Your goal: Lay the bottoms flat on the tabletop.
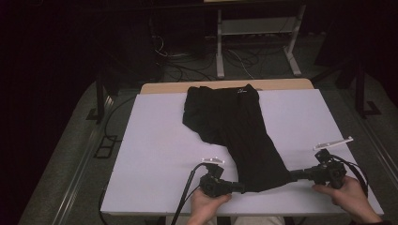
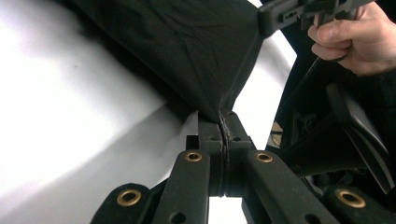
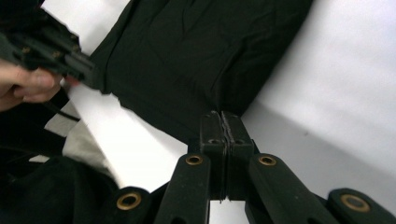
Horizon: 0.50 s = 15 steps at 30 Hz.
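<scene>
High view: a black garment (image 1: pixel 230 129) lies on the white table (image 1: pixel 155 145), both near corners pinched by the two grippers.

The left gripper (image 1: pixel 240 188) has its jaws fully closed on the garment's near-left corner, the cloth drawn into a peak at the tips, as the left gripper view shows (image 2: pixel 222 122). The right gripper (image 1: pixel 292 176) is likewise clamped tight on the near-right corner, seen close in its own view (image 3: pixel 221 122). The garment runs from the table's far edge toward the person, its near hem stretched between the tips. The likely trouble is a thin pinch: if the hands pull apart or lift unevenly, a corner could slip free and the fabric bunch or skew. No containers are on the table.
</scene>
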Each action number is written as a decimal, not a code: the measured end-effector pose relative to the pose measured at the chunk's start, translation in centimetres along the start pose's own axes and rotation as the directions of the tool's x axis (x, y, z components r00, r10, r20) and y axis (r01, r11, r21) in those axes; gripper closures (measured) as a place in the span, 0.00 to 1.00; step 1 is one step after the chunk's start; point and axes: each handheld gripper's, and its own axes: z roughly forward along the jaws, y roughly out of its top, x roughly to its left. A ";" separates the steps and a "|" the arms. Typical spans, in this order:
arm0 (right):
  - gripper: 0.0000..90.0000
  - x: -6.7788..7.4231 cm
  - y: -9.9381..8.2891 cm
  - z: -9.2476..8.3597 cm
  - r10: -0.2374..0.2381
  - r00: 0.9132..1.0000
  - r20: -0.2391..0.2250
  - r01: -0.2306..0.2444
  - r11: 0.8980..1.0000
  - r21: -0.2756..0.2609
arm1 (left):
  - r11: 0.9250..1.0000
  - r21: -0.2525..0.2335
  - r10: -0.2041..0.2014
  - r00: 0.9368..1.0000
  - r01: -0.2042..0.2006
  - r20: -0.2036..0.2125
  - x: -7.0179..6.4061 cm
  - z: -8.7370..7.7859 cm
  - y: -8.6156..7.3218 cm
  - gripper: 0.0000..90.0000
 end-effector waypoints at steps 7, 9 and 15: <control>0.98 0.8 -0.8 0.7 -0.017 0.999 -0.029 0.019 0.998 0.060 | 0.998 0.058 -0.001 1.000 0.002 -0.024 0.2 -0.4 -0.5 0.98; 0.98 0.9 -0.8 0.7 -0.013 0.999 -0.030 0.015 0.998 0.066 | 0.998 0.063 -0.001 1.000 0.003 -0.028 0.2 -0.4 -0.5 0.98; 0.98 1.0 -0.9 0.6 -0.006 0.998 -0.057 0.010 0.998 0.068 | 0.993 0.120 0.013 0.999 -0.009 -0.032 -0.2 -0.7 -0.3 0.98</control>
